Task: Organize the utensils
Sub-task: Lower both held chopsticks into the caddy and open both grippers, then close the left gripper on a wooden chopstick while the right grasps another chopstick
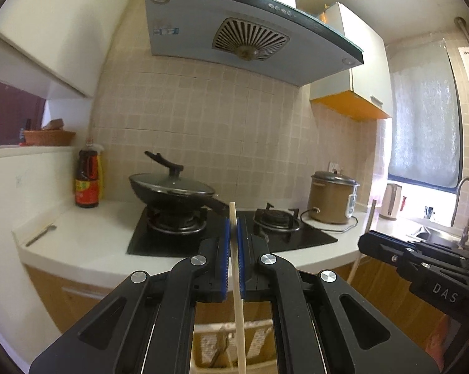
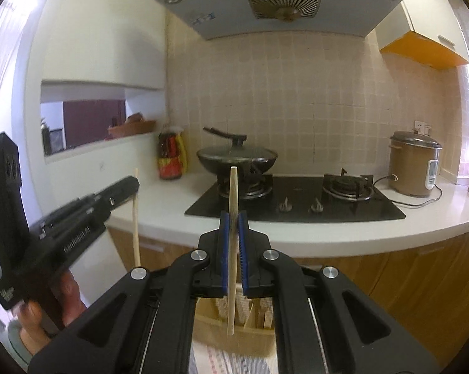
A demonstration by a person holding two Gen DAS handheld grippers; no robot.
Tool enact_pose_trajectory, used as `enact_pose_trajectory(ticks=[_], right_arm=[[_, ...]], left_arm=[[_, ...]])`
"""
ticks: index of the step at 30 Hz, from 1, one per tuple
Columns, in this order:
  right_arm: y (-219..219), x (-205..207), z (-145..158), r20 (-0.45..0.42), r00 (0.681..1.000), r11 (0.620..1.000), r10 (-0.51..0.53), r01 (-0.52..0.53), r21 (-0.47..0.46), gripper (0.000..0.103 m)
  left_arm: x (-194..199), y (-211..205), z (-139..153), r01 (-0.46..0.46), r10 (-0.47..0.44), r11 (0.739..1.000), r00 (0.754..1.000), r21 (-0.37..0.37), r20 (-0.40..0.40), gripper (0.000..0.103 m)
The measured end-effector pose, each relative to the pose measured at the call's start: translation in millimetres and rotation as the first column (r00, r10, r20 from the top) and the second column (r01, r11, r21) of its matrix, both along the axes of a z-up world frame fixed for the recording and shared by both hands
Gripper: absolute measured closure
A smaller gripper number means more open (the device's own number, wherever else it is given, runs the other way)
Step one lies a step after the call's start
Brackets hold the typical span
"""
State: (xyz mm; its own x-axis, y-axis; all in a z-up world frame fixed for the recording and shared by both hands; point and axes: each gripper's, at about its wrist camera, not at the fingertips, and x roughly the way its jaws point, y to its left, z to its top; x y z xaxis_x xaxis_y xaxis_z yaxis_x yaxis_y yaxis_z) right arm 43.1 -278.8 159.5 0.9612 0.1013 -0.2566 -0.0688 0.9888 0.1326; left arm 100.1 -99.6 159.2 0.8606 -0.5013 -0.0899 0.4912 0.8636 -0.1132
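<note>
Between each gripper's jaws, upright chopstick [image 1: 237,283], clamped

White counter [image 1: 88,233]: hob [image 1: 184,240], spoon [image 1: 41,234].

On the counter [image 2: 297,233] the hob [image 2: 297,199] is set, with the wok [image 1: 172,188] on its left burner. The sauce bottle [image 1: 86,180] is stood at nine o'clock of the wok and the rice cooker [image 1: 332,198] at three o'clock of the hob. A spoon [image 1: 41,235] is laid at seven o'clock of the bottle, and a box [image 2: 234,336] is placed below the counter edge.
</note>
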Motion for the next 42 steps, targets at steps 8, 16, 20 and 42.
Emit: enact_pose_trajectory(ticks=[8,16,20,42], right_arm=[[-18.2,31.4,-22.6,-0.021,0.998,0.998,-0.054,0.054,-0.038,0.099],[-26.2,49.8,-60.3,-0.079,0.996,0.999,-0.044,0.042,-0.023,0.099],[-22.6,49.4,-73.7,-0.08,0.996,0.998,-0.049,0.046,-0.039,0.099],[-5.4,-41.4,-61.9,-0.106,0.994,0.998,-0.004,-0.002,-0.055,0.097]], left_arm=[[39.7,-17.1,-16.2,0.016,-0.017,0.999,1.0,-0.052,-0.016,0.101],[56.2,-32.3,-50.9,-0.031,0.03,0.998,0.999,-0.052,-0.013,0.1],[51.7,-34.3,-64.6,-0.036,0.036,0.999,0.999,-0.037,-0.002,0.1],[-32.7,26.7,-58.1,0.023,-0.025,1.0,0.995,-0.013,-0.1,0.061]])
